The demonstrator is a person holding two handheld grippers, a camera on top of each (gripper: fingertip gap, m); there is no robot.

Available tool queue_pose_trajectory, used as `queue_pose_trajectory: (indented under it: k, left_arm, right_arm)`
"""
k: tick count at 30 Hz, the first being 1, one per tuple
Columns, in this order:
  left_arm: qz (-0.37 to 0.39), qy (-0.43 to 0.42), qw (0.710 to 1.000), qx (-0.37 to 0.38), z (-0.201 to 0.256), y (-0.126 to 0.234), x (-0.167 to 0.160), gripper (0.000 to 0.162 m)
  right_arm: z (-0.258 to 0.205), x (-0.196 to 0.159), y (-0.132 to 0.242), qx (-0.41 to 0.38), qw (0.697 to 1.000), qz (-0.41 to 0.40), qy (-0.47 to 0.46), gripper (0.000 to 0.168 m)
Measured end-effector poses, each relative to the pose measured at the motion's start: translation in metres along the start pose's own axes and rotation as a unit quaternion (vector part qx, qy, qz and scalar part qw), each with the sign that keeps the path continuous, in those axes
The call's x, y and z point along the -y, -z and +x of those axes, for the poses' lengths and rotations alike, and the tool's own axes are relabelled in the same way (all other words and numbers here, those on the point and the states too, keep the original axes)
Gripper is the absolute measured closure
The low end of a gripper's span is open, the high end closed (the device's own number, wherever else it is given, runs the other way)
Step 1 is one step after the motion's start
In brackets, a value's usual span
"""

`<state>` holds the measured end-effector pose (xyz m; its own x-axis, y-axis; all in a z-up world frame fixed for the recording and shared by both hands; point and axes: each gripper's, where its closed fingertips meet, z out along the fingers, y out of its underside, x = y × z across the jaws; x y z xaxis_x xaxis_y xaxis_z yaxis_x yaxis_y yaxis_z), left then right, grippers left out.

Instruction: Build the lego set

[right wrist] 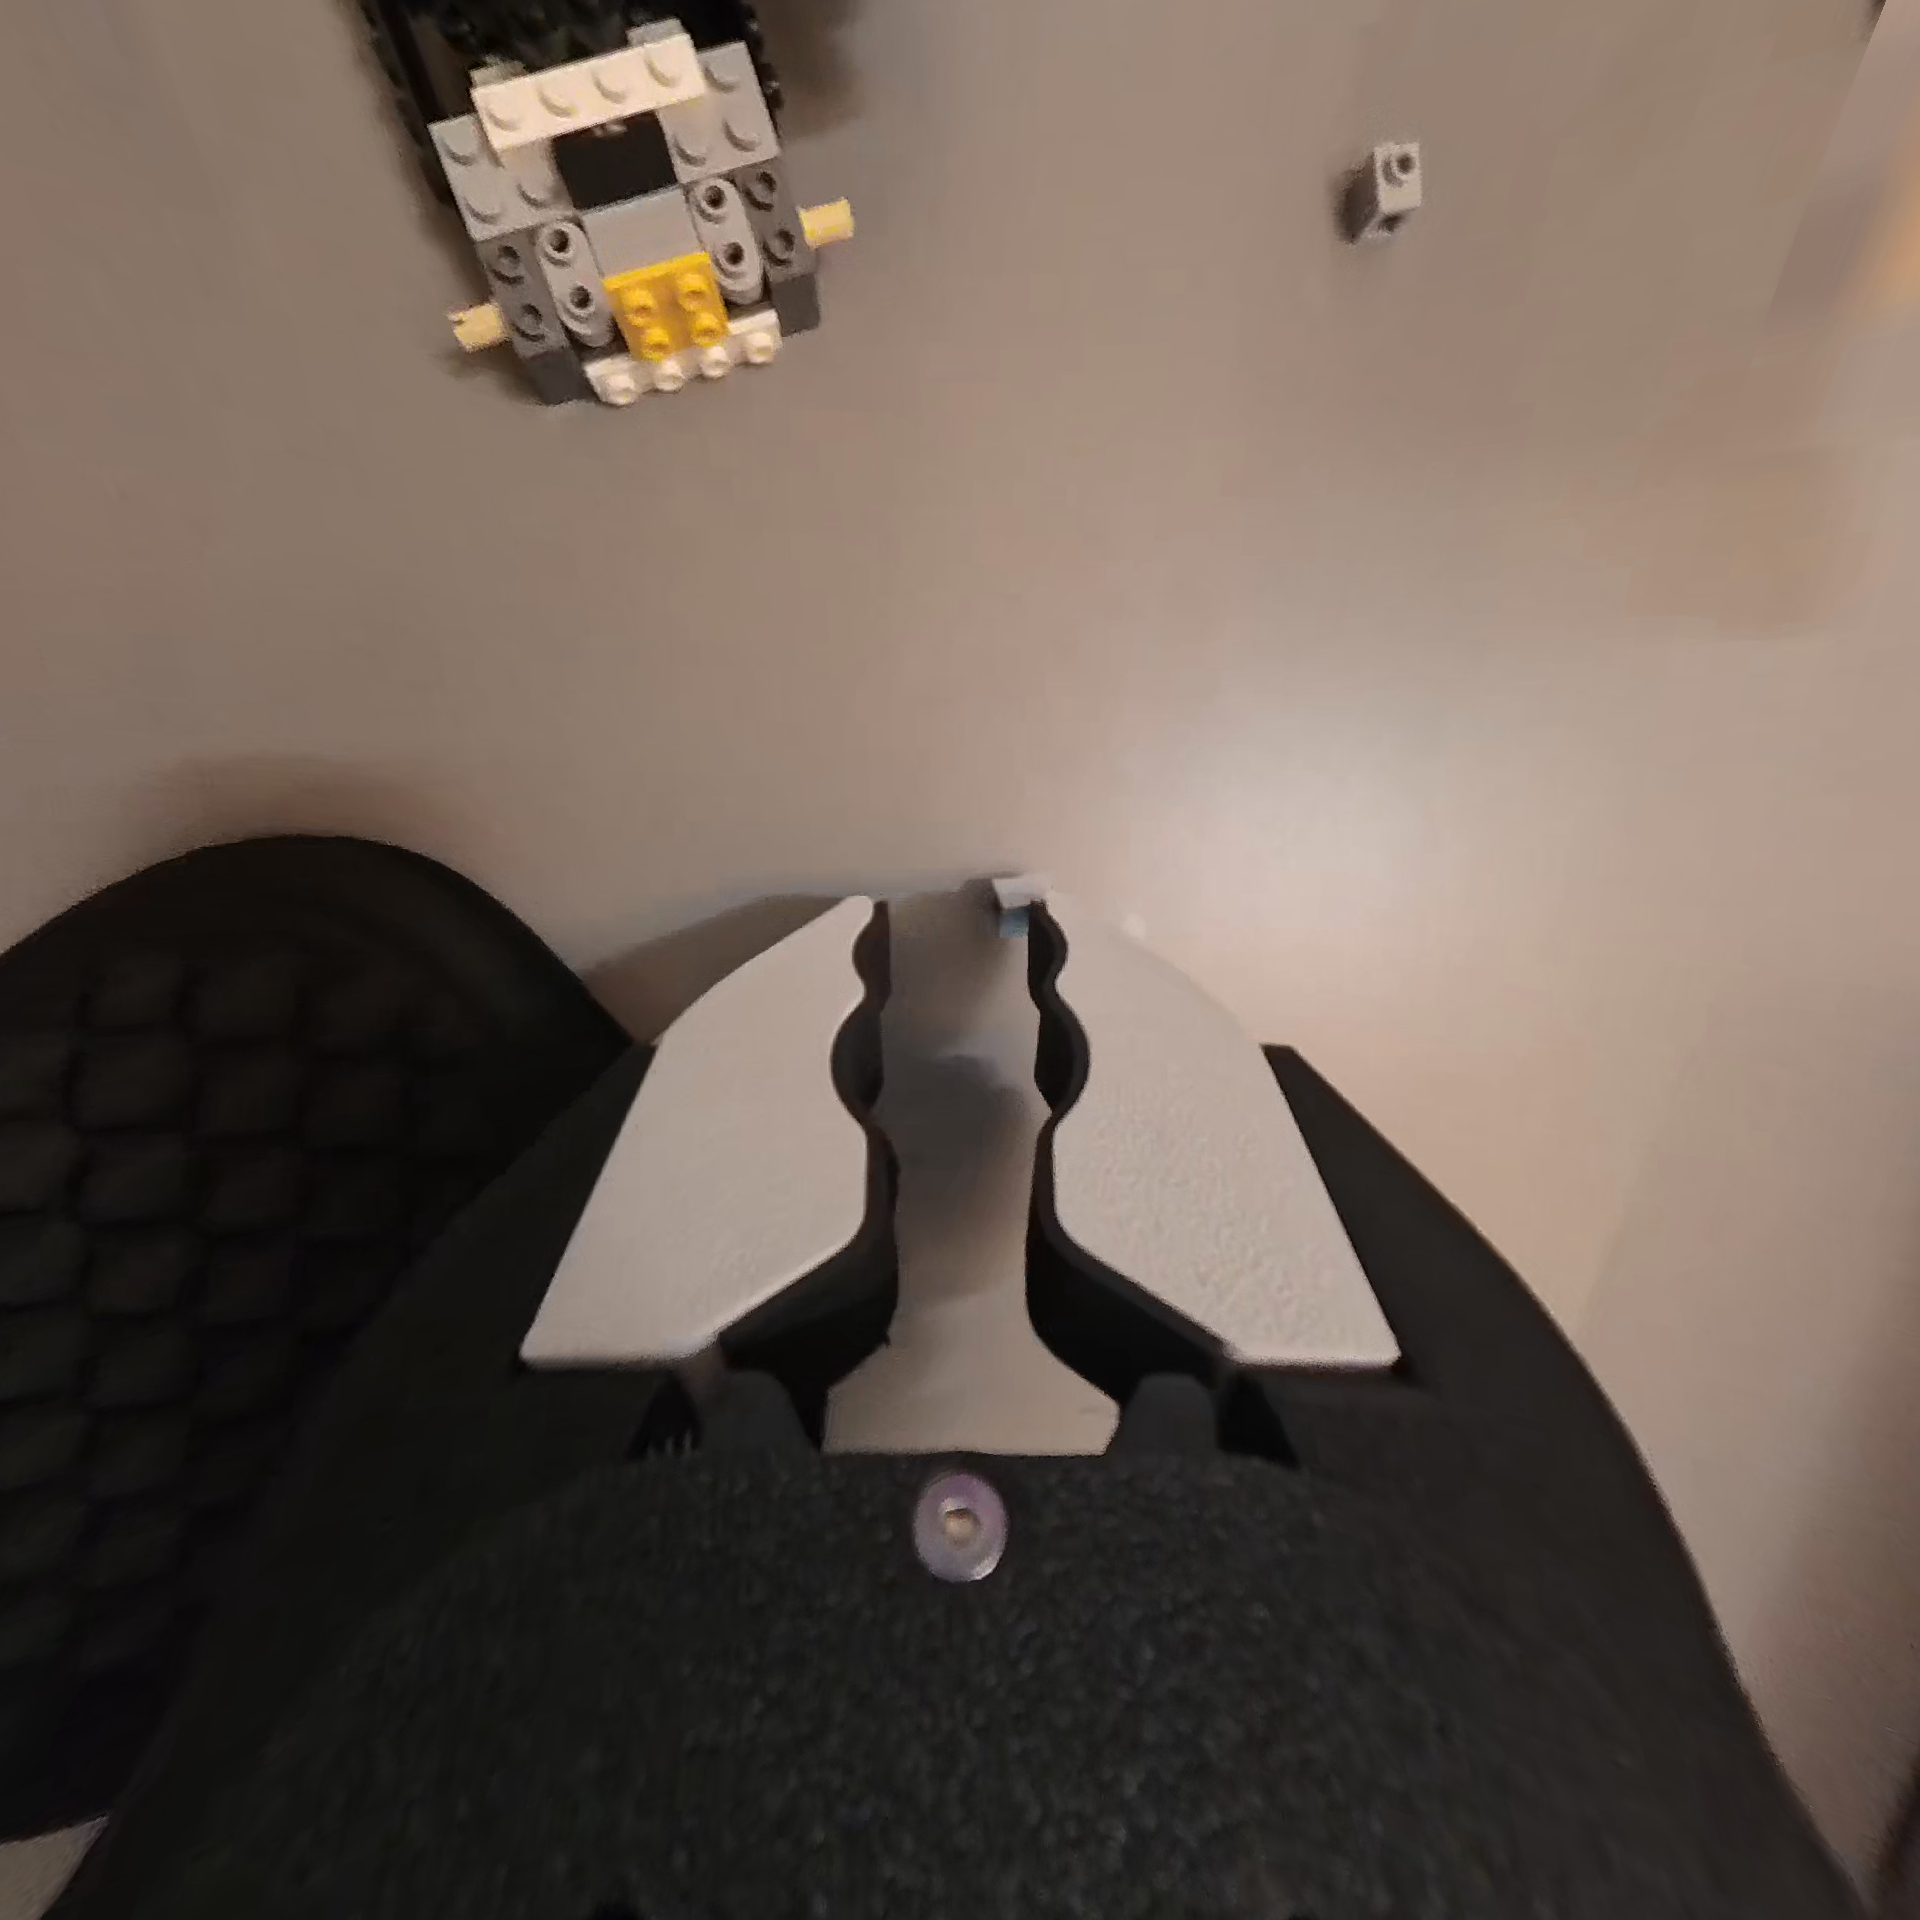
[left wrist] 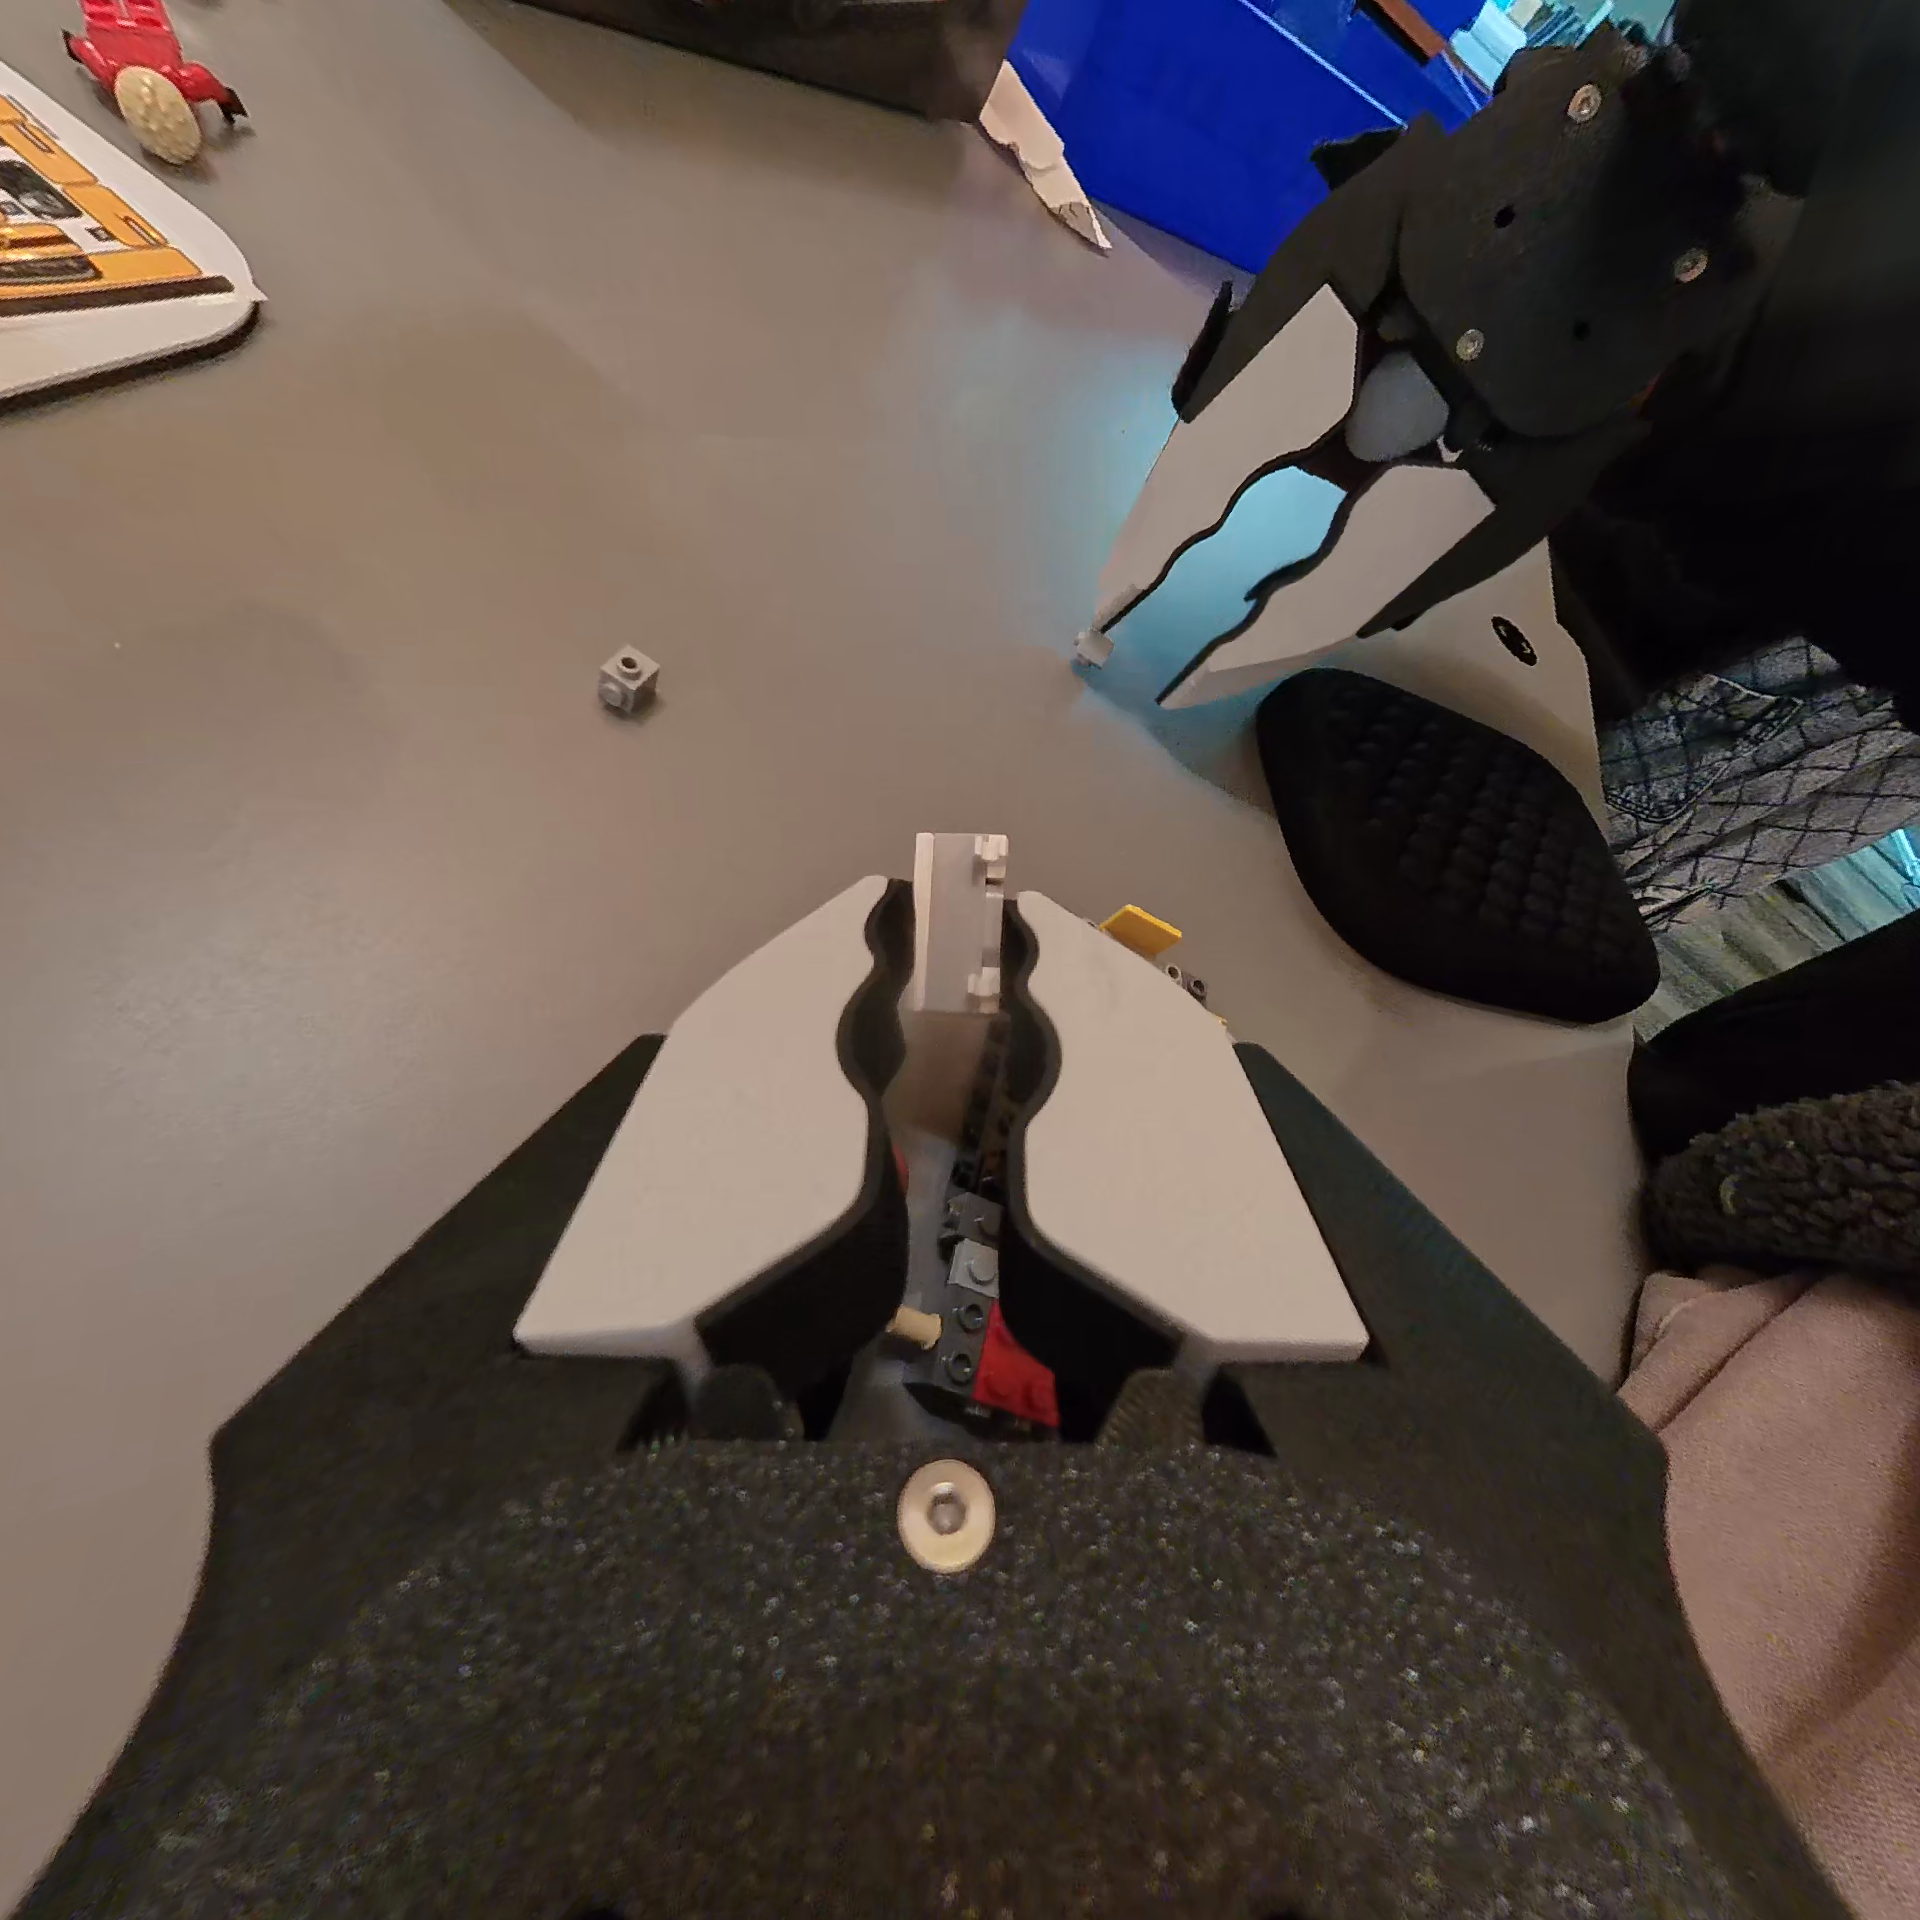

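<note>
My left gripper [left wrist: 954,894] is shut on a partly built lego model [left wrist: 958,925]; a light grey plate sticks out past the tips, and dark grey, black and red parts show between the fingers. In the right wrist view the model [right wrist: 623,218] shows grey, white and yellow studs and tan axle pins. My right gripper [right wrist: 956,909] is open, low over the table. A tiny white piece [right wrist: 1013,902] sits at its right fingertip; it also shows in the left wrist view [left wrist: 1093,646]. A loose small grey brick [left wrist: 629,683] lies on the table.
A black padded rest [left wrist: 1455,842] lies beside my right gripper [left wrist: 1138,670]. An instruction booklet [left wrist: 94,249] and a red lego car with a tan wheel [left wrist: 145,73] are at the far left. A blue box [left wrist: 1195,114] stands at the back. The table is grey. The tips of one gripper are about 15 cm away from the tips of the other. Measured from the fingertips, the loose small grey brick [left wrist: 629,683] is 8 cm or so from the left gripper and 15 cm from the right. The right camera catches it too, in the right wrist view [right wrist: 1385,153].
</note>
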<state>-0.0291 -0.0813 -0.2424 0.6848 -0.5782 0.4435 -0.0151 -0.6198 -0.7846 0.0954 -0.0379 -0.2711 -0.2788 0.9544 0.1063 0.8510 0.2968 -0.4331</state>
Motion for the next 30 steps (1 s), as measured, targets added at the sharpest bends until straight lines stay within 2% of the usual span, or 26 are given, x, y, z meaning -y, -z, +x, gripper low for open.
queue_pose_trajectory:
  k: [4, 8, 13, 18, 30]
  left_arm:
    - [-0.002, 0.0, 1.0, -0.002, 0.001, 0.0, -0.001, 0.146]
    - [-0.004, 0.001, 1.0, -0.005, 0.001, -0.001, -0.001, 0.146]
    - [-0.006, 0.001, 1.0, -0.007, 0.002, -0.001, -0.002, 0.146]
    - [-0.006, 0.001, 1.0, -0.008, 0.002, -0.001, -0.002, 0.146]
    - [0.013, 0.019, 1.0, -0.002, -0.002, 0.003, 0.004, 0.146]
  right_arm:
    - [-0.007, 0.005, 0.0, 0.016, 1.0, 0.0, 0.019, 0.134]
    - [-0.026, -0.001, 0.001, 0.063, 0.996, -0.04, 0.049, 0.137]
    - [-0.024, -0.011, 0.004, 0.068, 0.992, -0.09, 0.059, 0.138]
    - [-0.013, -0.002, 0.007, 0.05, 0.995, -0.069, 0.044, 0.14]
    - [-0.002, 0.002, -0.002, 0.016, 0.997, 0.037, -0.071, 0.153]
